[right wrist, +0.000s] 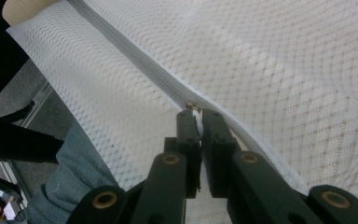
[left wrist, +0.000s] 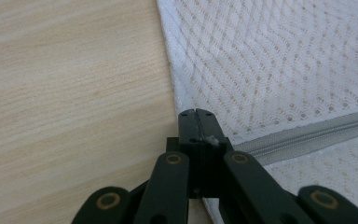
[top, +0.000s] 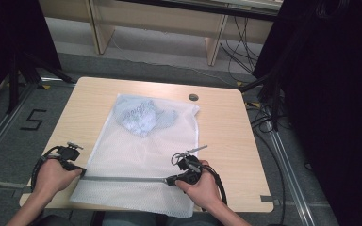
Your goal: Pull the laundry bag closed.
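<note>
On the middle of the table (top: 99,92) lies a white mesh bag (top: 136,155), flat, with its near edge hanging a little over the near side. It looks very light and very soft. It would bend, fold and slide on the smooth wood if one end were pulled alone, so I think it needs a hold at two ends.

Across the near part of the bag runs a grey zip (top: 122,179), from left to right. The zip looks like the best place to take hold, since the net itself is thin and might snag or stretch.

Inside the bag, at the far end, sits a bunched blue cloth (top: 141,117). It looks soft and light too, and it may shift about if the bag is lifted.

At the left end of the zip is the left gripper (left wrist: 196,116). Its jaws are pressed together on the left edge of the bag, right where the zip stops.

Toward the right end of the zip is the right gripper (right wrist: 196,119). Its jaws are closed on the small white zip tab (right wrist: 196,116).

Far on the table, beyond the bag, is a small dark round hole (top: 193,97). Past the right side of the table, cables (top: 264,117) lie on the floor.
</note>
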`<state>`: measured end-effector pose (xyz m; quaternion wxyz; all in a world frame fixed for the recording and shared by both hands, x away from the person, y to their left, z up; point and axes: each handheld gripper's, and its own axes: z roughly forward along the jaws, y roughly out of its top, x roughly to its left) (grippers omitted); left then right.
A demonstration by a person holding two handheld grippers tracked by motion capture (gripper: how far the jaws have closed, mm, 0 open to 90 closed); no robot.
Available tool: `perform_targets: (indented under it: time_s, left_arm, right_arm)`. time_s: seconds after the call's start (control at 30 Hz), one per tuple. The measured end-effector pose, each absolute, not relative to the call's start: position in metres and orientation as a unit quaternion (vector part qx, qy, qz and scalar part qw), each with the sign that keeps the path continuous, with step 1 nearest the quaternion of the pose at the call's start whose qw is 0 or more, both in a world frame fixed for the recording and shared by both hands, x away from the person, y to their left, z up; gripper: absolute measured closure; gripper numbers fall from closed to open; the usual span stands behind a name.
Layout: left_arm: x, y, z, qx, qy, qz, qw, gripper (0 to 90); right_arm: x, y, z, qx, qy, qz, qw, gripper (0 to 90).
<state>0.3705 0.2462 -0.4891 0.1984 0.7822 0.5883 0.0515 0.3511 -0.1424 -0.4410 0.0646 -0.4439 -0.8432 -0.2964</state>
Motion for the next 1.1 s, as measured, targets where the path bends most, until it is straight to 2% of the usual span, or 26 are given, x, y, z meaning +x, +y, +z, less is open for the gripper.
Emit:
perform_targets:
  time_s: [0.4, 0.63, 0.67, 0.7, 0.9, 1.1]
  left_arm:
    - [0.371, 0.246, -0.489, 0.782, 0.589, 0.052, 0.198, 89.8]
    - [0.370, 0.246, -0.489, 0.782, 0.589, 0.053, 0.198, 89.8]
    - [0.370, 0.246, -0.489, 0.782, 0.589, 0.054, 0.198, 89.8]
    - [0.370, 0.245, -0.489, 0.782, 0.589, 0.054, 0.197, 89.8]
    - [0.370, 0.245, -0.489, 0.781, 0.589, 0.054, 0.198, 89.8]
    - [0.371, 0.245, -0.489, 0.782, 0.589, 0.054, 0.197, 89.8]
  right_arm:
    - [0.352, -0.149, -0.439, -0.449, -0.842, -0.295, 0.056, 87.1]
    - [0.352, -0.153, -0.442, -0.450, -0.838, -0.301, 0.062, 87.1]
    - [0.349, -0.152, -0.439, -0.469, -0.830, -0.292, 0.075, 87.1]
    - [0.351, -0.154, -0.441, -0.457, -0.836, -0.298, 0.064, 87.0]
    - [0.351, -0.158, -0.442, -0.458, -0.834, -0.300, 0.073, 87.0]
    - [0.351, -0.162, -0.441, -0.457, -0.835, -0.301, 0.062, 87.1]
